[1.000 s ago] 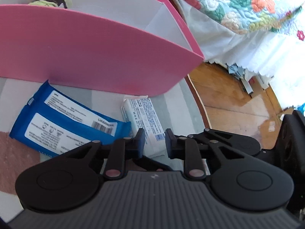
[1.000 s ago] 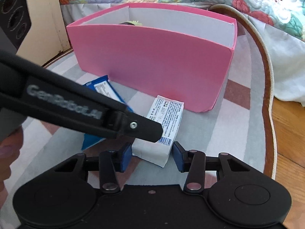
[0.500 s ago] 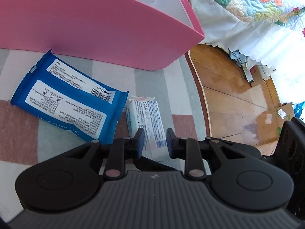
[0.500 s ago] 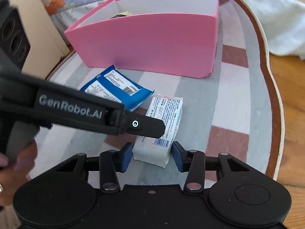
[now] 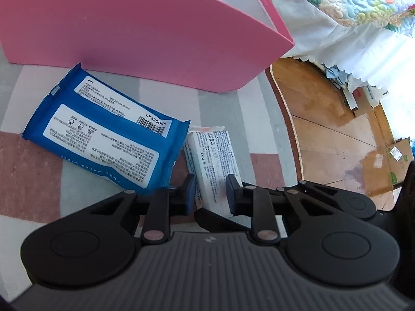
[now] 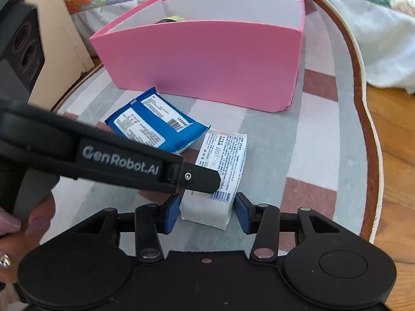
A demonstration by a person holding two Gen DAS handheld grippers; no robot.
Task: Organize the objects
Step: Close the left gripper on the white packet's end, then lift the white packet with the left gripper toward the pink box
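Pink box (image 6: 202, 62), blue wipes pack (image 5: 103, 140), striped rug (image 6: 311, 140).

Glossy plastic blue wipes pack (image 5: 103, 140), matt pink box (image 5: 145, 33), woven rug (image 5: 26, 160).

"GenRobot.AI" is printed in pale letters along the black arm of the left gripper (image 6: 207, 181), at nine o'clock in the right wrist view. On the blue wipes pack (image 5: 103, 134), "LX320054" is read above a barcode, and "PURE WATER WIPES" runs upside down along its lower edge. Fine print and a barcode on the white packet (image 6: 220, 176) cannot be made out.
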